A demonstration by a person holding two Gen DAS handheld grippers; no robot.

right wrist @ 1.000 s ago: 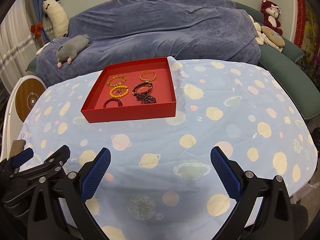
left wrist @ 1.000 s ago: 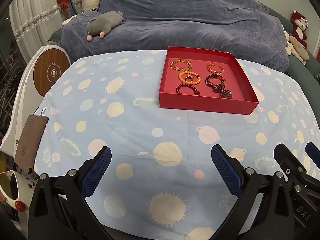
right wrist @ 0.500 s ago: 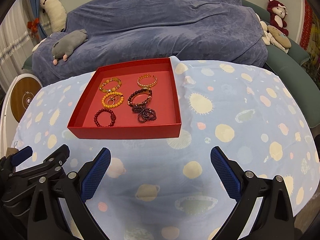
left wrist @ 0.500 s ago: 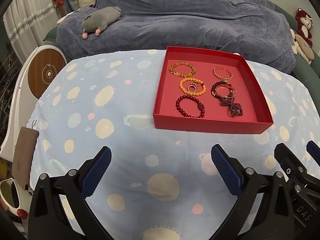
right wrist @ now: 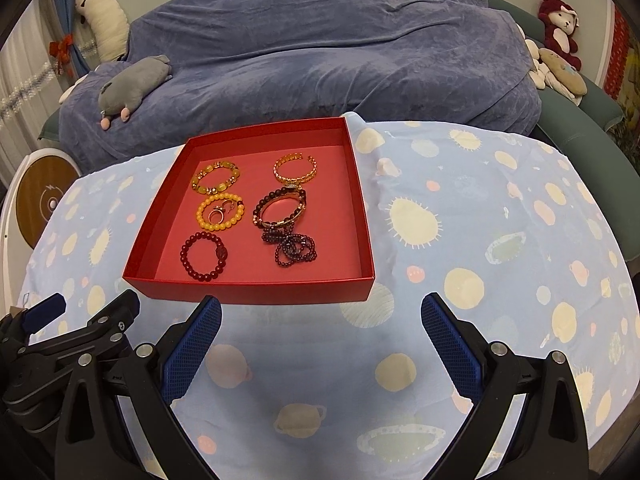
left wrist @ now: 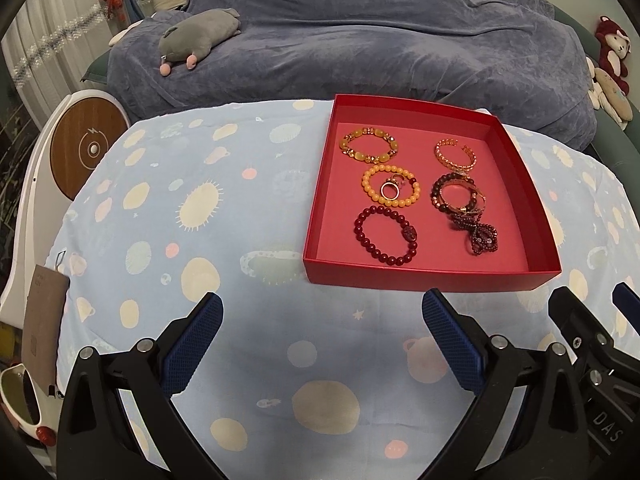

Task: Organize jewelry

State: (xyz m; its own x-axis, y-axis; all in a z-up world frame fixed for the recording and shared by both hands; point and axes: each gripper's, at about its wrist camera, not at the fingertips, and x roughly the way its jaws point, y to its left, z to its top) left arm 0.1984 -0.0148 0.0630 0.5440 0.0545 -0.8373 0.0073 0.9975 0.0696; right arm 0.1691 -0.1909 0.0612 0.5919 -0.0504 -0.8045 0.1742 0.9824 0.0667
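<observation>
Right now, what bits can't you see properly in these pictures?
- Small ring inside the yellow bead bracelet: too small in both views to make out any detail.
- Dark bead tangle: strands overlap, so I cannot tell how many pieces it is.
- Right gripper in the left wrist view: cut off by the picture's edge.
- Red box: the gripper fingers cover part of its front wall in the right wrist view.

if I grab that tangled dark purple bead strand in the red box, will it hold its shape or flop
The dark purple bead strand will probably flop: it lies in loose, overlapping loops of small beads. It touches the dark bracelet behind it, so lifting may drag that along. A pinch on one loop would likely leave the rest dangling.
</observation>
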